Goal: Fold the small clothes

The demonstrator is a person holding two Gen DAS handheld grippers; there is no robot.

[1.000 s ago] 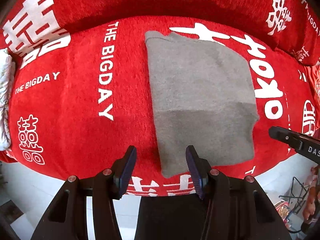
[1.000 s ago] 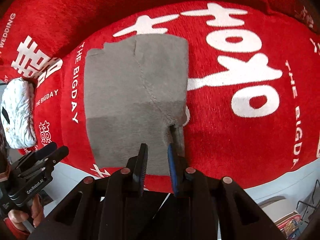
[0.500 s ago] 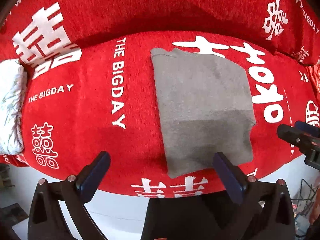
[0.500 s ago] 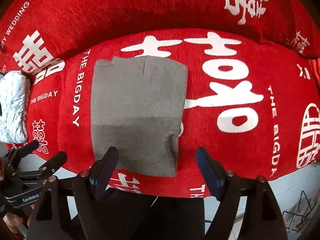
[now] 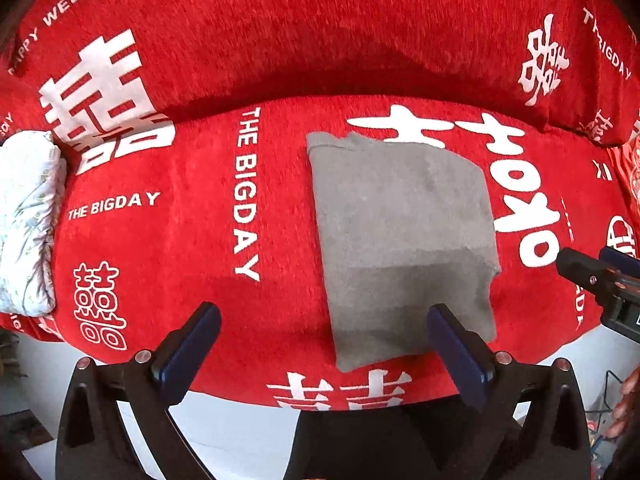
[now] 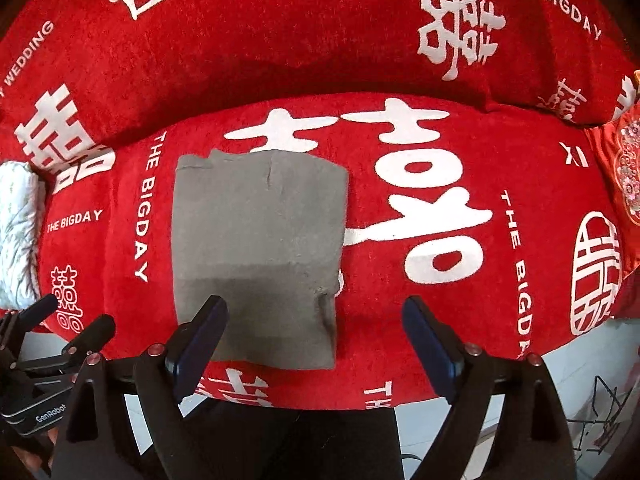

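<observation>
A grey garment [image 5: 404, 240] lies folded into a flat rectangle on the red sofa seat [image 5: 180, 248]. It also shows in the right wrist view [image 6: 256, 256], with a small wrinkle at its near right corner. My left gripper [image 5: 324, 332] is open and empty, held back over the seat's front edge, its right finger over the garment's near edge. My right gripper [image 6: 316, 328] is open and empty too, its left finger over the garment's near left corner. The right gripper's tips [image 5: 592, 272] show at the right edge of the left wrist view.
The sofa cover is red with white lettering, and its backrest [image 5: 320, 32] rises behind the seat. A white patterned bundle [image 5: 28, 220] lies at the seat's left end. A red embroidered cushion [image 6: 624, 172] sits at the right end. Pale floor [image 5: 248, 432] lies below the front edge.
Both grippers opened wide and let go of the grey garment. Both pulled back and up from the seat. The garment stays flat where it was laid.
</observation>
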